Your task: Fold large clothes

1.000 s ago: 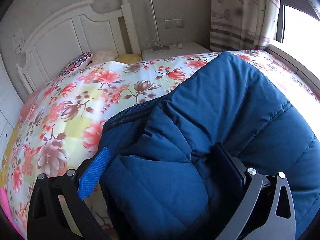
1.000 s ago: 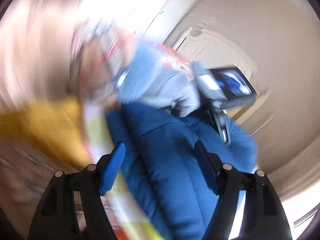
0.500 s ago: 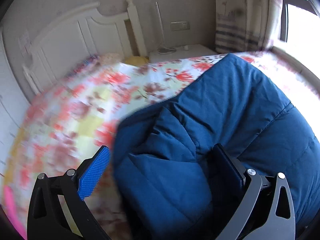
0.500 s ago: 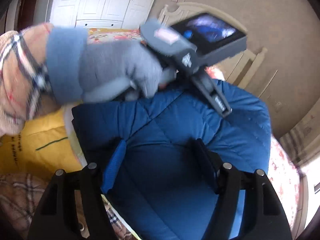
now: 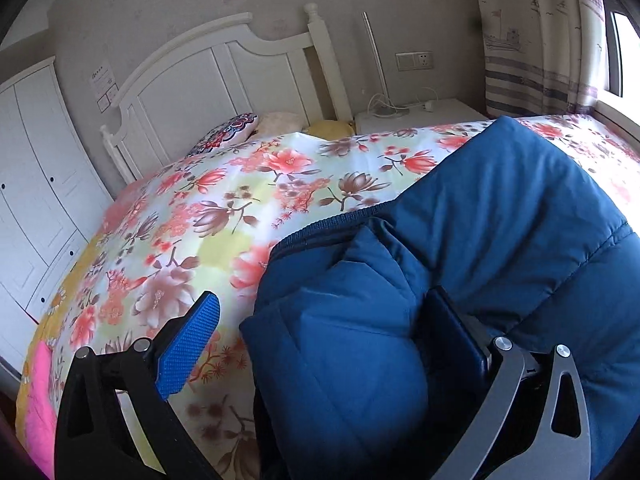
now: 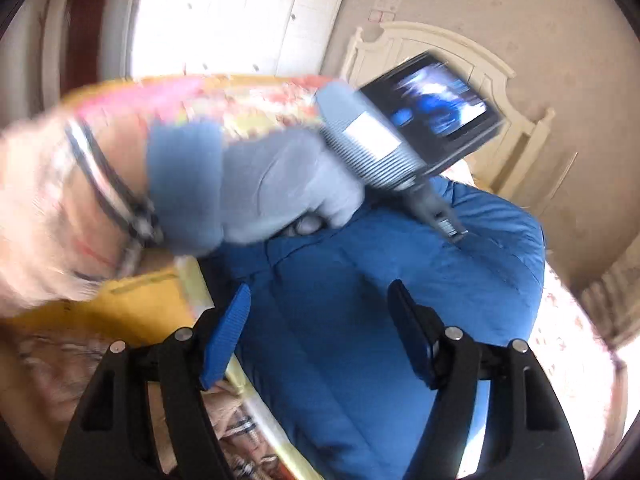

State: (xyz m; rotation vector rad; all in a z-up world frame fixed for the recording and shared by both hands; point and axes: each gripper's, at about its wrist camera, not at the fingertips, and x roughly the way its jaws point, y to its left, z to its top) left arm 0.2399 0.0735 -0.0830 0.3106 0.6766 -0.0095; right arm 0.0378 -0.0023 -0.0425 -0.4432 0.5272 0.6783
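The left claw is standing spread apart, a fold of the jacket bulging between its fingers. The jacket is lying on the bed. The right claw is hovering spread apart over the jacket, gripping nothing.

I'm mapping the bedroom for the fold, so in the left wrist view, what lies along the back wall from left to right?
White wardrobe → white headboard → white nightstand → wall socket → striped curtain → window.
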